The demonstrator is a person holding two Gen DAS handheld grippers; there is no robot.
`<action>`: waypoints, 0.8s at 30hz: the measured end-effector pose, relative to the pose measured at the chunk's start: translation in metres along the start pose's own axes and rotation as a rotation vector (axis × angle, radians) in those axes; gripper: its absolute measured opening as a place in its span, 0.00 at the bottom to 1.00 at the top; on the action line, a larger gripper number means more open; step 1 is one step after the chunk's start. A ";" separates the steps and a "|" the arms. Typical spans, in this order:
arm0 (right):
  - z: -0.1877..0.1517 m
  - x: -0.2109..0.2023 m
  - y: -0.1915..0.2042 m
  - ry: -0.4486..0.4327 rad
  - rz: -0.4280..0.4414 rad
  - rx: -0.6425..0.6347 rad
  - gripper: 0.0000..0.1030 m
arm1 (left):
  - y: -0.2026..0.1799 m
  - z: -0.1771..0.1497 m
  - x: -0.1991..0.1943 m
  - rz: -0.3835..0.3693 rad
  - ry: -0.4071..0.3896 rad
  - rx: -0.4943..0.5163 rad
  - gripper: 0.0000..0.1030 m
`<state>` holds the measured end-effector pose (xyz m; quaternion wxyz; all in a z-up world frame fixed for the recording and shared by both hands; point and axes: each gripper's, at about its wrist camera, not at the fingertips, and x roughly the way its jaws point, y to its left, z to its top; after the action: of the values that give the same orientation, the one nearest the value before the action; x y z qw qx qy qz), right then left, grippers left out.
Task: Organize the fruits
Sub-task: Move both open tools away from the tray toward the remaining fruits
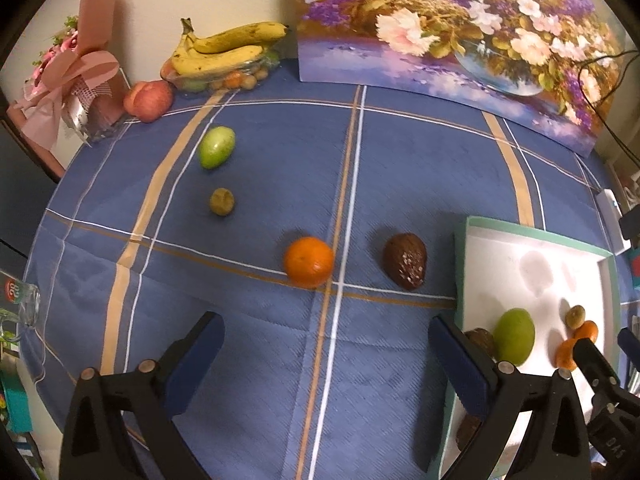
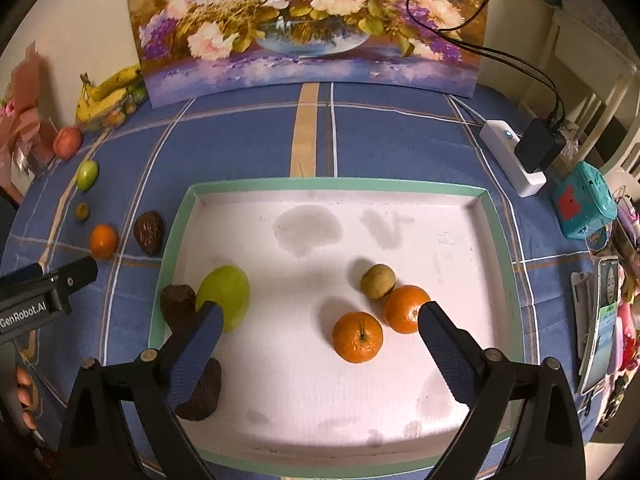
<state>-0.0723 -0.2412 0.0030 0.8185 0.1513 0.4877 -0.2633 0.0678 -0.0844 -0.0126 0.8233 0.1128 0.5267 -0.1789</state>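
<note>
On the blue tablecloth lie an orange (image 1: 309, 262), a dark brown avocado (image 1: 405, 261), a small brownish fruit (image 1: 222, 201) and a green mango (image 1: 216, 147). My left gripper (image 1: 326, 332) is open and empty, just short of the orange and avocado. The white tray (image 2: 496, 216) holds a green mango (image 2: 228, 294), two brown avocados (image 2: 178, 306), two oranges (image 2: 357, 337) and a small brown fruit (image 2: 377, 280). My right gripper (image 2: 320, 316) is open and empty above the tray's near half.
A bowl with bananas (image 1: 224, 50) and a red apple (image 1: 148, 100) stand at the back left beside a pink gift bouquet (image 1: 76, 80). A flower painting (image 1: 460, 28) leans on the wall. A power strip with charger (image 2: 520, 152) and a teal box (image 2: 584, 200) lie right.
</note>
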 end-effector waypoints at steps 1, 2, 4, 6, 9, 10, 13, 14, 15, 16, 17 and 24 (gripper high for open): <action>0.001 -0.001 0.000 -0.011 0.001 0.001 0.95 | 0.004 0.002 0.000 0.000 -0.004 -0.006 1.00; 0.002 -0.002 0.001 -0.024 0.004 0.000 0.95 | 0.006 0.003 0.001 0.001 -0.007 -0.011 1.00; 0.003 -0.003 0.004 -0.044 0.015 -0.003 0.95 | 0.014 0.006 0.001 0.005 -0.015 -0.022 1.00; 0.005 -0.003 0.008 -0.050 0.021 -0.010 0.95 | 0.022 0.009 0.001 0.006 -0.023 -0.034 1.00; 0.007 -0.001 0.014 -0.055 0.034 -0.005 0.95 | 0.036 0.015 0.002 0.003 -0.033 -0.054 1.00; 0.008 -0.001 0.015 -0.059 0.042 -0.002 0.95 | 0.040 0.016 0.002 0.002 -0.042 -0.056 1.00; 0.012 -0.003 0.023 -0.080 0.081 -0.001 0.95 | 0.051 0.022 0.002 0.010 -0.056 -0.058 1.00; 0.015 -0.004 0.028 -0.091 0.100 -0.006 0.95 | 0.055 0.024 0.003 0.010 -0.060 -0.062 1.00; 0.016 -0.005 0.032 -0.102 0.114 -0.013 0.95 | 0.059 0.026 0.003 0.010 -0.064 -0.067 1.00; 0.018 -0.006 0.037 -0.113 0.126 -0.022 0.95 | 0.064 0.029 0.003 0.007 -0.070 -0.073 1.00; 0.021 -0.008 0.043 -0.126 0.136 -0.036 0.95 | 0.068 0.031 0.003 0.004 -0.075 -0.079 1.00; 0.035 -0.010 0.086 -0.175 0.155 -0.160 0.95 | 0.096 0.052 0.002 -0.021 -0.129 -0.105 1.00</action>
<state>-0.0006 -0.1858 0.0277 0.8852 0.0992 0.4207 -0.1719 0.1514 -0.0171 0.0069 0.8584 0.0521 0.4824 -0.1664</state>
